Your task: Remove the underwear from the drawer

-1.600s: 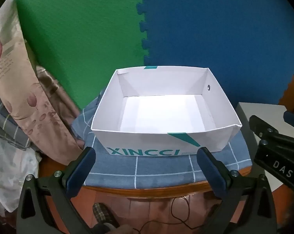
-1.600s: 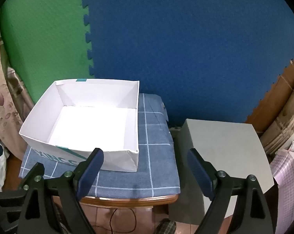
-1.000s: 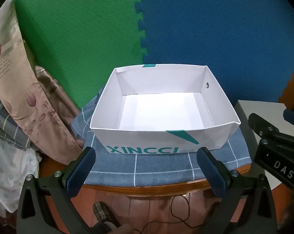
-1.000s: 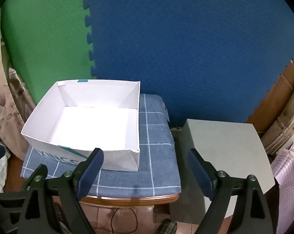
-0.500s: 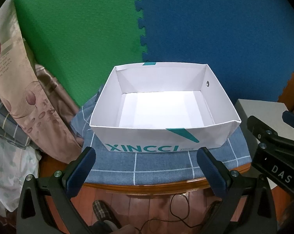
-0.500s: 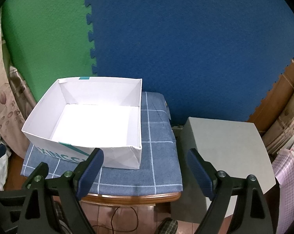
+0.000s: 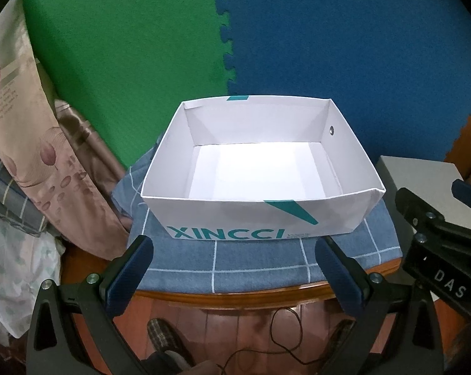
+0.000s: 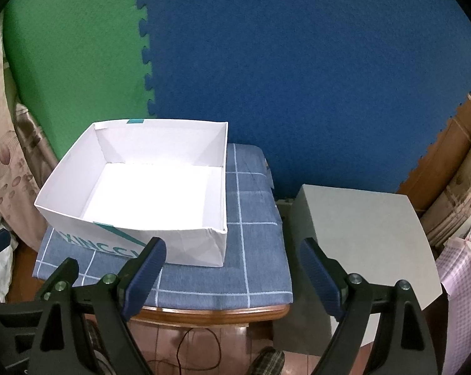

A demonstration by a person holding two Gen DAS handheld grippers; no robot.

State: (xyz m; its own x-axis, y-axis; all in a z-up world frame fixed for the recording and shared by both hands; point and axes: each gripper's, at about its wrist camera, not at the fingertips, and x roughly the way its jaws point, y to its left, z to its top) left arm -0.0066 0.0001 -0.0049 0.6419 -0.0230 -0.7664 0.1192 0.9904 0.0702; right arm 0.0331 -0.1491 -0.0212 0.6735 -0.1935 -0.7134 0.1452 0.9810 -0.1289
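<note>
No underwear shows (soft cloth, best pinched at a fold), both the left hand-held gripper (image 7: 232, 268) and right hand-held gripper (image 8: 232, 270) gaping before the empty white box (image 7: 254, 211)

Readable text: two items

The white box (image 7: 222, 215) carried "XINCCI" in teal capitals on its near wall, with smaller print beside it too fine to read. The right gripper (image 7: 444, 250), seen from the left wrist, bore white letters "DAS".

left gripper (image 7: 233, 273) jaws spread wide, right gripper (image 8: 232, 268) likewise, both holding nothing
</note>
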